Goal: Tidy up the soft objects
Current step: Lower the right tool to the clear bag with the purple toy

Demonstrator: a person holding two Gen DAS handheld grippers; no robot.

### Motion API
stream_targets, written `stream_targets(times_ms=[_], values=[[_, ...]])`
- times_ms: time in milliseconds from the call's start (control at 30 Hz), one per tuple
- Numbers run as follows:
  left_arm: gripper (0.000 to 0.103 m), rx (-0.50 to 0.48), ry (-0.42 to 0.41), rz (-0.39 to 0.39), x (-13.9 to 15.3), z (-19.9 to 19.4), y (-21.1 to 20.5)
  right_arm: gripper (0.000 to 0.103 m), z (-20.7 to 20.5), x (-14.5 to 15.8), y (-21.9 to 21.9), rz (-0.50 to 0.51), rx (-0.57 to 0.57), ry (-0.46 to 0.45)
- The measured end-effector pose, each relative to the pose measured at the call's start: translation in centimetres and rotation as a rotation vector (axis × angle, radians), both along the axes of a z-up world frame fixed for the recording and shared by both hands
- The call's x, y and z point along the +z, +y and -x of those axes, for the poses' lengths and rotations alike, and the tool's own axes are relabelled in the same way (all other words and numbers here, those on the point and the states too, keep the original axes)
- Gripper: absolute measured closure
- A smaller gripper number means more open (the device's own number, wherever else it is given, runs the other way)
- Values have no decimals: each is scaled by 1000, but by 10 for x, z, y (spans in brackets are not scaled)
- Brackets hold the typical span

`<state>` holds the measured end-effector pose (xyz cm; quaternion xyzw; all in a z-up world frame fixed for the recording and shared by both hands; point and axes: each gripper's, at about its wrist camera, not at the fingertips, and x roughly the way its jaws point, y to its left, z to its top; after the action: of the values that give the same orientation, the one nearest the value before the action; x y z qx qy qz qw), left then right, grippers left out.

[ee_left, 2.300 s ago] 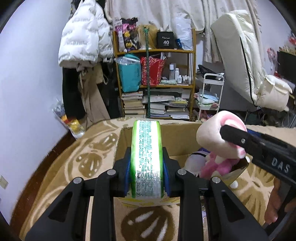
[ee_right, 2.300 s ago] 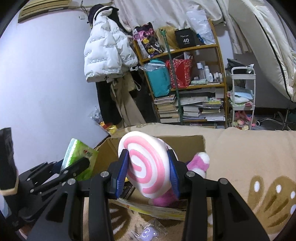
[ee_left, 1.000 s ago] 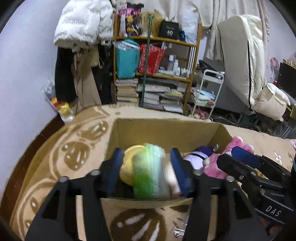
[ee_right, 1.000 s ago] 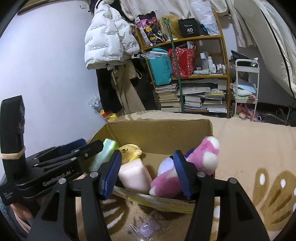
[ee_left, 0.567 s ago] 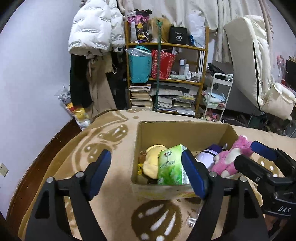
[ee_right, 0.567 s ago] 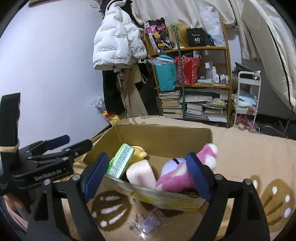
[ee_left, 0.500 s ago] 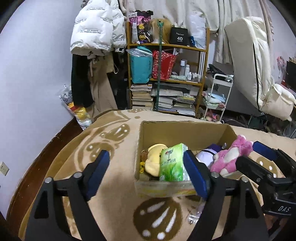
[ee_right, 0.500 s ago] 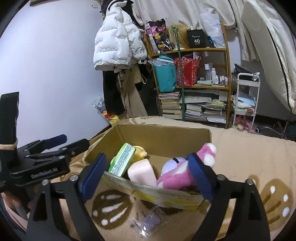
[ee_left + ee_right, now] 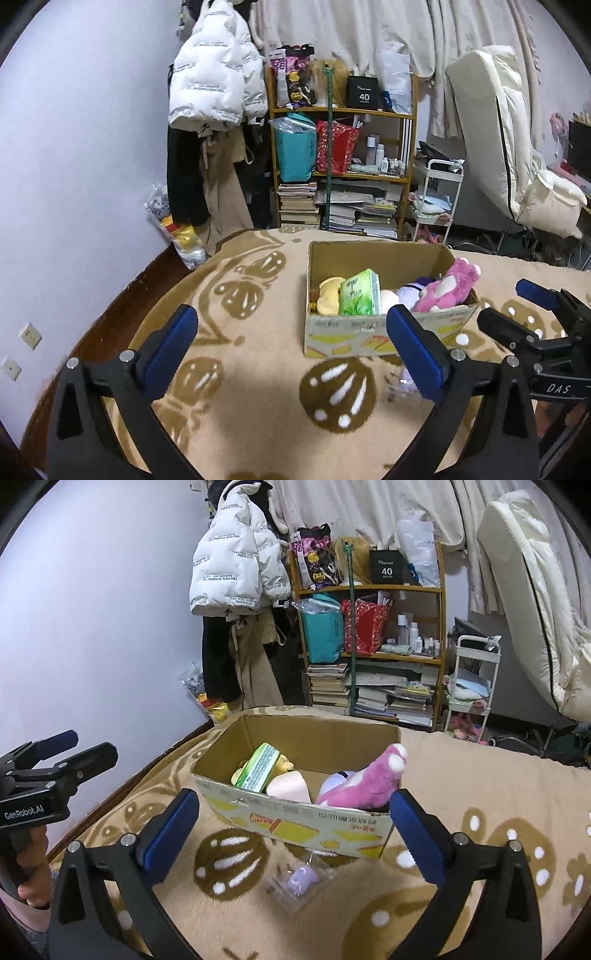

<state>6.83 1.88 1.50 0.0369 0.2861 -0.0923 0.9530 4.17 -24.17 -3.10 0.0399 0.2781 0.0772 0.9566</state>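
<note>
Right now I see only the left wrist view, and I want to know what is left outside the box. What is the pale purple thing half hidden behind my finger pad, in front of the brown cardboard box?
Observer: It is a small purple toy in a clear plastic bag. It lies on the beige patterned blanket, just in front of the brown cardboard box and outside it.
Operator: And the pale lump beside the green tissue pack?
Observer: That is a pale pink soft block inside the box, between the green tissue pack and the pink plush toy.
Operator: How does my gripper look from there?
Observer: The left gripper has its jaws opening with nothing between them. A bare hand grips its handle.
</note>
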Motion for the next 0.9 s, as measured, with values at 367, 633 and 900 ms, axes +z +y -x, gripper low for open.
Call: stream_targets(times_ms=[367, 633, 900], values=[[2, 5, 16, 4, -6, 18, 11, 0, 17, -6, 13, 60, -16, 38], [2, -8, 49, 4, -17, 4, 8, 0, -1, -28, 14, 86, -34, 121], [2, -16, 100, 10, -31, -15, 5, 0, -23, -54, 15, 95, -48, 206]])
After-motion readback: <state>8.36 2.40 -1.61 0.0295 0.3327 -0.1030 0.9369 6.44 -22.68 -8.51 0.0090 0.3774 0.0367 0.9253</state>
